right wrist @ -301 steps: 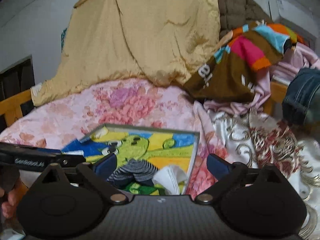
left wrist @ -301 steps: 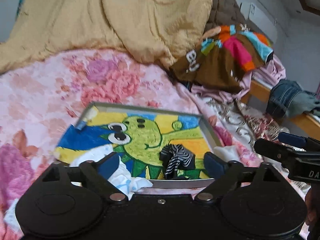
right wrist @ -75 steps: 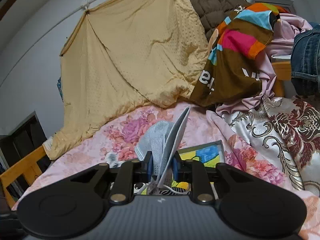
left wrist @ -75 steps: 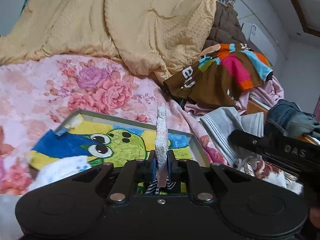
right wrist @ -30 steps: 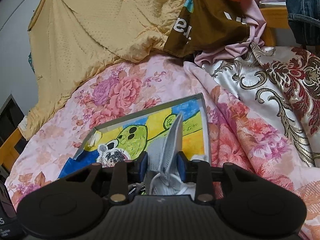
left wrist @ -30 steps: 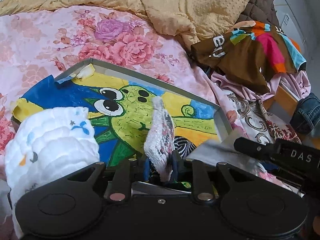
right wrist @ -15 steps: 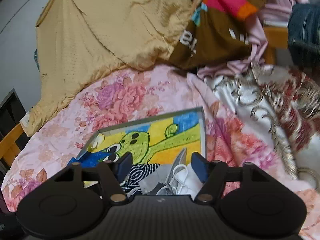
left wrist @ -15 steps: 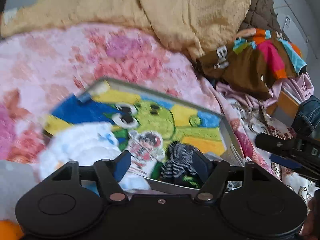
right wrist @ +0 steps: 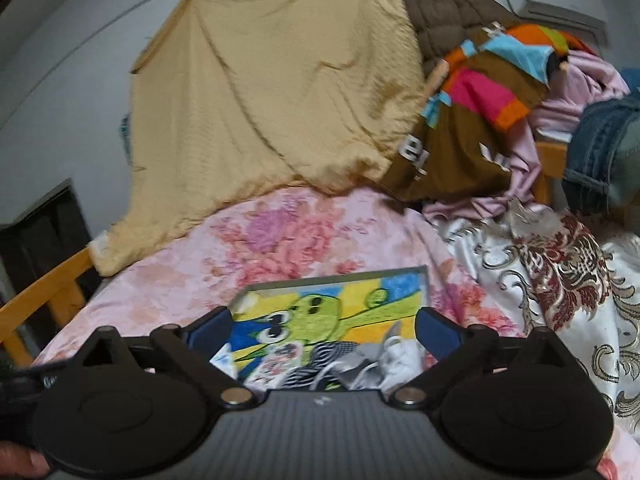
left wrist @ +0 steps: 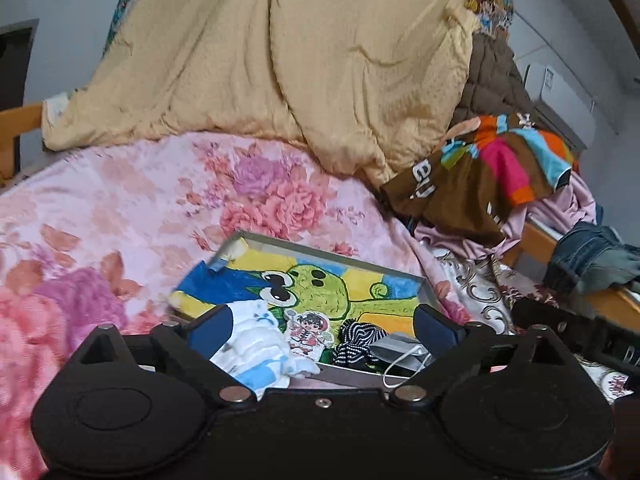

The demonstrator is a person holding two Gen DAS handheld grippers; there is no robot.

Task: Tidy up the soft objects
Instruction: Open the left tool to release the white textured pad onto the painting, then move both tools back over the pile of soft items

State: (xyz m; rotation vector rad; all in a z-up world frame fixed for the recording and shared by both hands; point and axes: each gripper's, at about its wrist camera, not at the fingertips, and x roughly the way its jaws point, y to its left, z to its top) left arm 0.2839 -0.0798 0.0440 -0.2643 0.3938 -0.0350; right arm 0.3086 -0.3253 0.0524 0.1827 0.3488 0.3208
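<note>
Both grippers' jaws had just been opening and stood wide apart with nothing between them: the left gripper [left wrist: 322,326] and the right gripper [right wrist: 323,328]. The white cloth [left wrist: 256,344], patch [left wrist: 308,332], striped sock [left wrist: 358,340] and grey mask [left wrist: 400,346] lay in the tray [left wrist: 332,256] on the bed [left wrist: 120,216].

Ahead of my tool a pink floral bedspread [left wrist: 132,216] covers the bed. Beyond it, a big tan quilt [left wrist: 280,60] hangs against the grey wall. To the right of the quilt lies a brown garment with bright stripes [left wrist: 492,172], a dark brown padded coat [left wrist: 492,76] above it. Farther right, folded jeans [left wrist: 588,256] rest on a wooden rail, and a white brocade cloth with red scrolls [right wrist: 560,272] spreads nearer me.
</note>
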